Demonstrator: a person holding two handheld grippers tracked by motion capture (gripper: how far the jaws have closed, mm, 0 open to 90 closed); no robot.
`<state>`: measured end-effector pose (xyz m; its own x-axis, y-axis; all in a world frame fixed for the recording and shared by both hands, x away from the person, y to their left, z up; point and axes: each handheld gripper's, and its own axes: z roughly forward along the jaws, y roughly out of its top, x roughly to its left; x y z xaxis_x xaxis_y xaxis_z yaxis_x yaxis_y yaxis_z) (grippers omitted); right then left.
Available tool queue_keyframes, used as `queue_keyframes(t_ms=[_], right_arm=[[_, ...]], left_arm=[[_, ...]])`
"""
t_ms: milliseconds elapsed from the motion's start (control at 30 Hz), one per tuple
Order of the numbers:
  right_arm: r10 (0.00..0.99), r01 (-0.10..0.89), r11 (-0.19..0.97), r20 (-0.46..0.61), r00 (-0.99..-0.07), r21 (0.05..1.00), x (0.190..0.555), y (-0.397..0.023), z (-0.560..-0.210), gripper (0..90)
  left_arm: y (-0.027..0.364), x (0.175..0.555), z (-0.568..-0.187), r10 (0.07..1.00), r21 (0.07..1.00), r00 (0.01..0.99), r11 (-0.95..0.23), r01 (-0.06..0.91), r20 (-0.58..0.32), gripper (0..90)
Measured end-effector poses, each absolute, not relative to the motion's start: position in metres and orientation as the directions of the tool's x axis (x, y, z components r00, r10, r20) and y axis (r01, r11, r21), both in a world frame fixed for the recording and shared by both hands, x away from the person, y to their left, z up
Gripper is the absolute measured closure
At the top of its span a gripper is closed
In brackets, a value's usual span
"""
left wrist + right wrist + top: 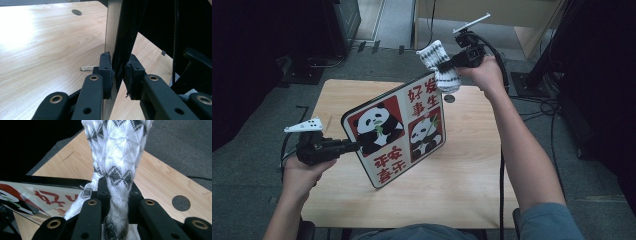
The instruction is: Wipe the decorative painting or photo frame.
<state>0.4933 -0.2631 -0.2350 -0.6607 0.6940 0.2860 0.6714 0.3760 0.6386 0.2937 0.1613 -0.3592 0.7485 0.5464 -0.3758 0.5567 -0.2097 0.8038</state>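
Your left gripper (354, 145) is clamped on the sign's (399, 132) edge, holding it tilted above the table (472, 165); forearm comes in low from bottom left, hand wrapped under the body. Left gripper view confirms it (both pads (106, 68) pinch the panel edge-on). Your right gripper (451, 63) is closed on a white patterned cloth (439, 67), arm stretched forward and raised, cloth just above the sign's top corner, touching or nearly so.
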Motion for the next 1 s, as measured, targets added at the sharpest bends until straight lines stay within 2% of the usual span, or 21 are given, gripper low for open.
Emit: queue_keyframes(t_ms=[1000], right_arm=[[0.687,0.714,0.354,0.35,-0.636,0.604,0.483,-0.284,-0.289,79.9]], left_arm=[[0.161,0.293,-0.359,0.547,0.805,0.751,-0.215,0.552,-0.369,78.0]])
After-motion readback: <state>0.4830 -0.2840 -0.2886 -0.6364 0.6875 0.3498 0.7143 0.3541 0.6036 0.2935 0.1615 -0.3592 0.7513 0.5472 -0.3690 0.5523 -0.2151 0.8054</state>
